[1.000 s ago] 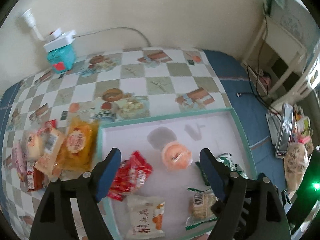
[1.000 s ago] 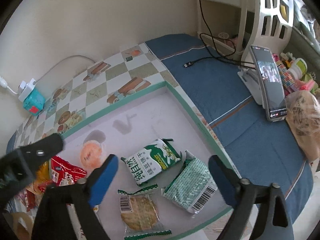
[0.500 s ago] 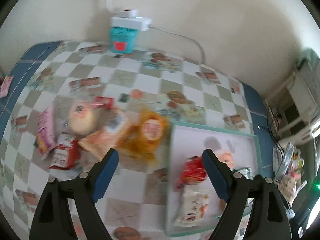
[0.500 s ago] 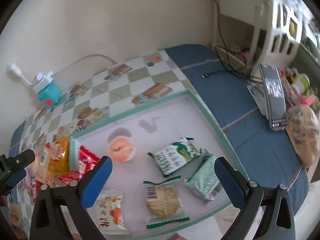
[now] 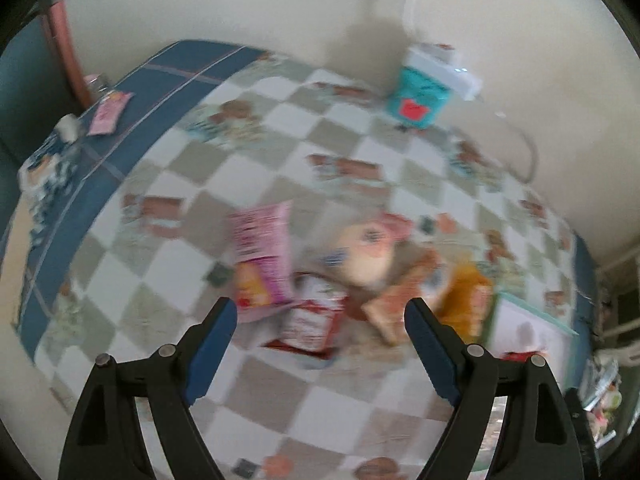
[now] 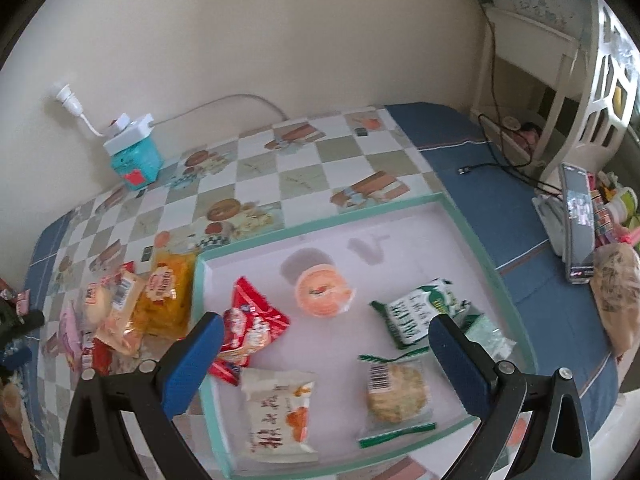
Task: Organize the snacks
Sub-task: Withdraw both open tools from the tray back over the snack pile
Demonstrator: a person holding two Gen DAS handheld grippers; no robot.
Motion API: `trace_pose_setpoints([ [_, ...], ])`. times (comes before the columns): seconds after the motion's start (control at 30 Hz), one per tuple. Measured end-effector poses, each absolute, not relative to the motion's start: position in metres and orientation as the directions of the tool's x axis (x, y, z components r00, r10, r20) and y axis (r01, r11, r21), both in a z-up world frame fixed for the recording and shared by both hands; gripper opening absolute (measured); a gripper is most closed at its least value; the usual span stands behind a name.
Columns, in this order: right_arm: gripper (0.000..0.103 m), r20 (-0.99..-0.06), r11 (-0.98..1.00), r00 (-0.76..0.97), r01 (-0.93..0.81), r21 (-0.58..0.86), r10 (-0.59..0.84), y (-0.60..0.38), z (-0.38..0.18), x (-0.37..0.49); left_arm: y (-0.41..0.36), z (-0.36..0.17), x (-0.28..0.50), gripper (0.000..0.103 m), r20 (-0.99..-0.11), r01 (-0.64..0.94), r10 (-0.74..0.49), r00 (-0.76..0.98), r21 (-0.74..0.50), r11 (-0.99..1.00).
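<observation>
My left gripper [image 5: 320, 308] hangs open and empty over a loose pile of snacks on the checked tablecloth; this view is blurred. The pile holds a pink packet [image 5: 262, 248], a round bun packet [image 5: 366, 258], a red-and-white packet [image 5: 310, 320] and an orange packet [image 5: 466, 300]. My right gripper [image 6: 325, 322] is open and empty above the teal-rimmed tray [image 6: 320, 224]. In the tray lie a red packet [image 6: 250, 324], an orange jelly cup [image 6: 324, 290], a green-and-white milk packet [image 6: 416, 312], a round biscuit pack [image 6: 394, 392] and a white-and-orange packet [image 6: 278, 412].
A teal box with a white power strip [image 6: 134, 156] stands by the back wall. A phone on a stand [image 6: 576, 220] and a bagged item [image 6: 614, 292] sit on the blue cloth right of the tray. A small pink packet [image 5: 108, 112] lies at the far left.
My left gripper has swung left from over the tray to over the snack pile, rolling as it went. My right gripper has drawn back a little, so more of the tray shows.
</observation>
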State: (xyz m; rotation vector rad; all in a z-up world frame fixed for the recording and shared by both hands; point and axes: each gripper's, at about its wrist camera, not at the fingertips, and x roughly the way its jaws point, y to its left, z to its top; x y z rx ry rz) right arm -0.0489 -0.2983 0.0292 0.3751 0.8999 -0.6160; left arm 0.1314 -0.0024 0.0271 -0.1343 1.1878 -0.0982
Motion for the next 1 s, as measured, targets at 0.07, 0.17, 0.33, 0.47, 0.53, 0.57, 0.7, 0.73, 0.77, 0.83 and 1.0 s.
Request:
trace_pose_setpoints([
  [0.07,0.103,-0.818,0.772,0.470,0.634,0.053,-0.330,-0.293,0.029,-0.045,0.011,0.021,0.134,0.086,-0.928,-0.026,-0.101,0.359,-0.118,0.993],
  [0.17,0.103,-0.816,0.784,0.476,0.619,0.046,-0.328,-0.281,0.030,-0.037,0.034,0.015,0.138,0.086,-0.935,-0.082,-0.061,0.348,-0.095,0.992],
  [0.33,0.103,-0.814,0.811,0.501,0.581,0.067,-0.292,-0.257,0.032,-0.021,0.063,0.011,0.143,0.086,-0.939,-0.149,-0.034,0.341,-0.090,0.985],
  [0.47,0.103,-0.816,0.831,0.520,0.549,0.091,-0.253,-0.237,0.030,-0.009,0.083,0.005,0.148,0.086,-0.944,-0.197,-0.017,0.328,-0.086,0.977],
  [0.53,0.103,-0.816,0.841,0.526,0.532,0.097,-0.238,-0.226,0.029,-0.002,0.092,0.003,0.150,0.086,-0.946,-0.216,-0.016,0.323,-0.091,0.972],
  [0.57,0.103,-0.816,0.846,0.528,0.525,0.097,-0.234,-0.222,0.029,0.000,0.096,0.002,0.151,0.086,-0.947,-0.223,-0.020,0.322,-0.096,0.970],
  [0.7,0.103,-0.816,0.864,0.541,0.491,0.112,-0.201,-0.201,0.027,0.012,0.109,0.001,0.155,0.086,-0.947,-0.249,-0.025,0.321,-0.110,0.962],
  [0.73,0.103,-0.816,0.868,0.546,0.483,0.120,-0.191,-0.197,0.026,0.014,0.111,0.001,0.156,0.086,-0.947,-0.252,-0.022,0.321,-0.108,0.962],
  [0.77,0.103,-0.815,0.871,0.551,0.474,0.128,-0.179,-0.191,0.025,0.018,0.113,0.000,0.156,0.086,-0.947,-0.255,-0.020,0.320,-0.106,0.961],
  [0.83,0.103,-0.817,0.878,0.553,0.459,0.135,-0.164,-0.182,0.023,0.023,0.117,-0.002,0.158,0.086,-0.949,-0.264,-0.021,0.314,-0.108,0.959],
  [1.0,0.103,-0.833,0.891,0.538,0.431,0.138,-0.131,-0.162,0.008,0.037,0.121,-0.019,0.163,0.086,-0.961,-0.258,0.023,0.276,-0.051,0.965],
])
